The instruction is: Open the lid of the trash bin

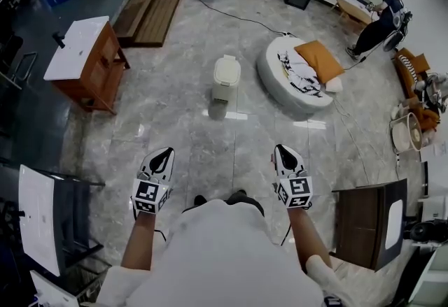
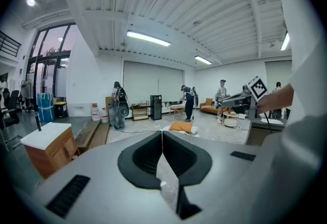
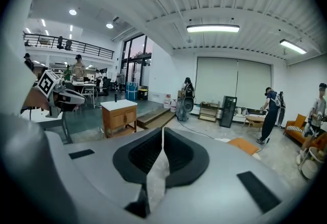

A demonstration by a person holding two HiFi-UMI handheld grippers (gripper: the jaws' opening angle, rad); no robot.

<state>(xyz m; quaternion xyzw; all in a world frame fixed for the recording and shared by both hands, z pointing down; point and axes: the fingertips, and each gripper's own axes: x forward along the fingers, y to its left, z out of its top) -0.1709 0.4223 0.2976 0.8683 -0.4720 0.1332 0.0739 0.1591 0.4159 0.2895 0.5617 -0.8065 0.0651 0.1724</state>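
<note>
Trash bin is standing on the floor well ahead, lid down. Left tongs and right tongs are hovering closed, gripping nothing. Approach is not yet begun; next move is likely calling for walking closer, then reaching the lid edge.

Large studio hall: marble floor, mezzanine, wooden cabinet, round bed.

Bare floor lies open from the left claw and right claw to the trash bin. A round bed sits near the bin's right side. A wooden cabinet stands well apart on the left.
</note>
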